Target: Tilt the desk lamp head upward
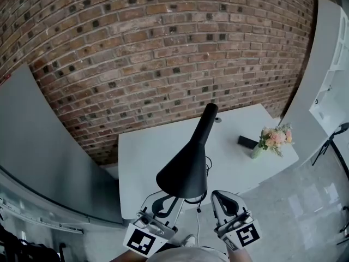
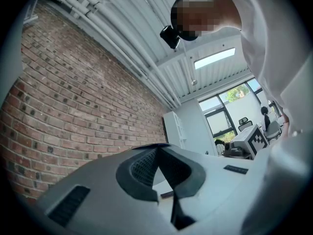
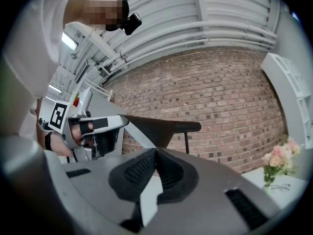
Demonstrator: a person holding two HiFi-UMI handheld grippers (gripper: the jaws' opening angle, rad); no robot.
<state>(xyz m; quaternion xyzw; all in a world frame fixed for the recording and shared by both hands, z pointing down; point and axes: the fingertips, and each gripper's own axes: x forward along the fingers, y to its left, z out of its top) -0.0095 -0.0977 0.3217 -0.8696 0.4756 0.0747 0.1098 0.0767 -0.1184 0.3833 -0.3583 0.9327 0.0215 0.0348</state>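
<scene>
The black desk lamp head [image 1: 188, 162] is a long cone over the white table [image 1: 142, 157], narrow end toward the brick wall and wide mouth toward me. My left gripper [image 1: 163, 200] sits just below the mouth's rim, jaws shut and empty. In the left gripper view its tips [image 2: 157, 151] meet right under a thin dark edge of the lamp. My right gripper [image 1: 222, 195] is to the right of the mouth, apart from it, also shut on nothing. The right gripper view shows the lamp head [image 3: 156, 126] level, with the left gripper [image 3: 98, 131] at its wide end.
A small vase of pink flowers [image 1: 274, 138] and a flat black object [image 1: 247, 142] stand at the table's right end. The brick wall [image 1: 163, 48] is behind the table, a grey panel [image 1: 43, 146] is on the left, and a white unit [image 1: 327, 64] is on the right.
</scene>
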